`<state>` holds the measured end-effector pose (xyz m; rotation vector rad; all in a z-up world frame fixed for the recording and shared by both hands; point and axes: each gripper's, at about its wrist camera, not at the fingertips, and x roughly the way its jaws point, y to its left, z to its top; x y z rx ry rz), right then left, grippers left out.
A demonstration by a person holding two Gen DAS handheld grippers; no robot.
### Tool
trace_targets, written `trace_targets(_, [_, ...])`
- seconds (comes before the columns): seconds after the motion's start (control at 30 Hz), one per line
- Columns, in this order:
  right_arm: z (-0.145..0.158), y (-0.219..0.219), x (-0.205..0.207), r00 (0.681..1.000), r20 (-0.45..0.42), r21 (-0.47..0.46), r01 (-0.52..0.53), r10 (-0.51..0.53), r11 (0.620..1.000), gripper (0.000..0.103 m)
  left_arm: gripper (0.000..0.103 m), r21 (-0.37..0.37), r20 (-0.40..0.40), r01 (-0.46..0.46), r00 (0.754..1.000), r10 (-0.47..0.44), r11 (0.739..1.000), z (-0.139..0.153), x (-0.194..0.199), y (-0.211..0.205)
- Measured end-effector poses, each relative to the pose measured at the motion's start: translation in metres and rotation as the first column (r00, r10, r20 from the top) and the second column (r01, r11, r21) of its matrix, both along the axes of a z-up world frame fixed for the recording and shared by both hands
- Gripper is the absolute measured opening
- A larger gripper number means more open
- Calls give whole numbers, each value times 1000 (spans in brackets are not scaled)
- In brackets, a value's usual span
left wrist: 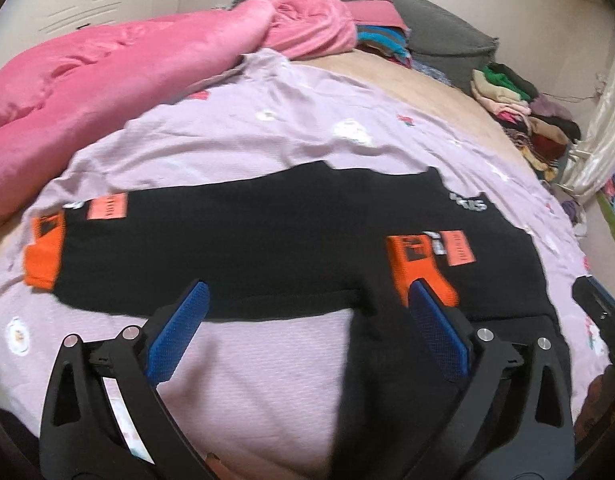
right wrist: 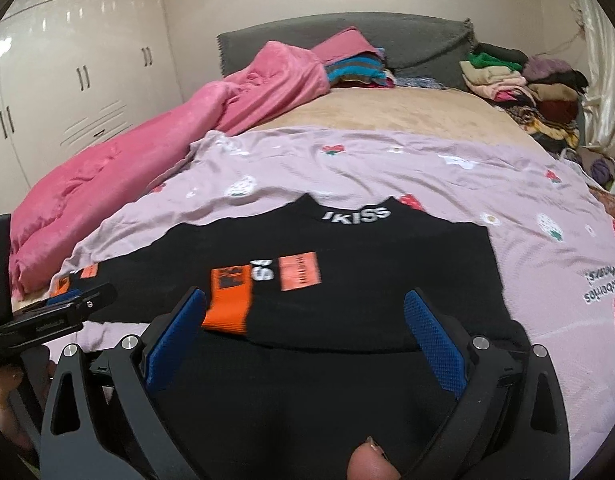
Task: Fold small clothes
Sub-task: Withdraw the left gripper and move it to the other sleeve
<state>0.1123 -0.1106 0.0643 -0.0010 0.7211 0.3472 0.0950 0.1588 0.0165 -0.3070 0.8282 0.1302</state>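
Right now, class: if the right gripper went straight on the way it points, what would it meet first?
Most likely the black garment lying on the lilac sheet: the open right gripper points down at it, near the orange cuff. Depth is uncertain.

White lettering "IKISS" reads near the collar edge of the black garment; in the left wrist view the same print is blurred, only "KIS" legible. A white fragment resembling "SS" sits beside the orange cuff. The lilac sheet carries upside-down print, partly readable as "strawberries". Orange patches: markings illegible
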Motion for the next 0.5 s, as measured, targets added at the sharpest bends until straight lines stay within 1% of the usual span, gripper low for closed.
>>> trace_targets(0.23, [-3,37,-6,997,-8,-12,-72,72,997,99,93,-16,-16,-73,997,72,997,-7,-17,36])
trace_targets(0.5, [-8,70,-14,988,-17,-21,-152,152,988,99,93,-42,-26,-154,988,153,987,-14,-36,72])
